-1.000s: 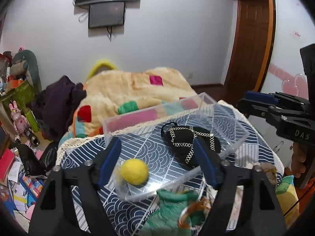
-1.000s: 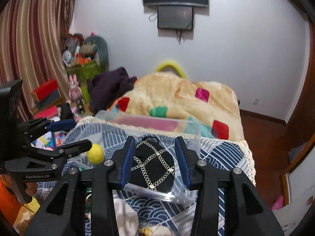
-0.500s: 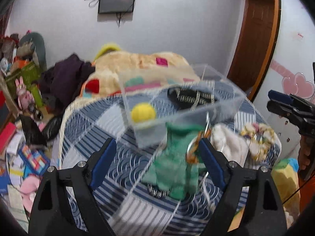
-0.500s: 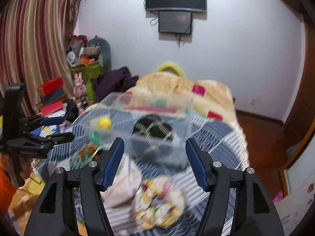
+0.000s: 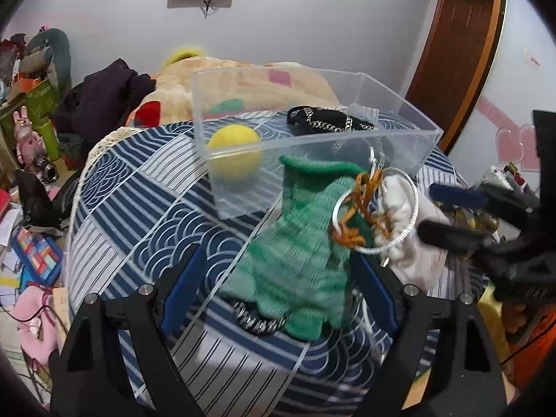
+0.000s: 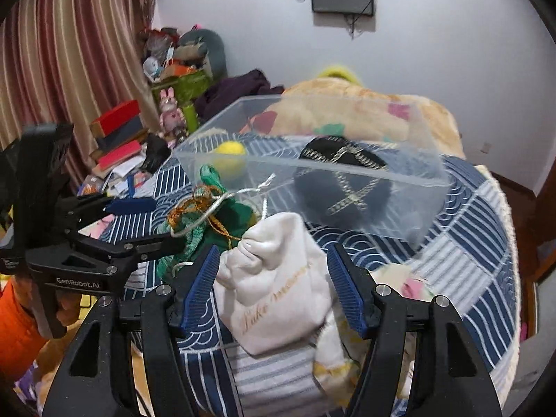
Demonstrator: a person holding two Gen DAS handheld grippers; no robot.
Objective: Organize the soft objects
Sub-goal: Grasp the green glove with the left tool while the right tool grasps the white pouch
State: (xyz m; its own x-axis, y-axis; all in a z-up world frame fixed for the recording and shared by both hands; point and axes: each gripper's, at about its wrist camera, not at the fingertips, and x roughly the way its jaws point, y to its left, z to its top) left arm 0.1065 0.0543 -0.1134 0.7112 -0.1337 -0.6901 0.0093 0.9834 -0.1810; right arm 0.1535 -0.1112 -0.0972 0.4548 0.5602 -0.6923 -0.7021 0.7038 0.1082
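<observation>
Δ: both grippers backed off the clear box (image 5: pixel 312 146) to loose items in front | left gripper (image 5: pixel 278 299) jaws spread, straddling green knit glove (image 5: pixel 299 253) | right gripper (image 6: pixel 271 288) spread around white pouch (image 6: pixel 278 285) | next pick likely | glove long axis toward box, cuff far end.

clear glossy plastic box (image 5: pixel 389 139), green knit cloth (image 5: pixel 299 260).

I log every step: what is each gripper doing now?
Left gripper: open, holding nothing, around the green glove.
Right gripper: open, holding nothing, around the white pouch.
</observation>
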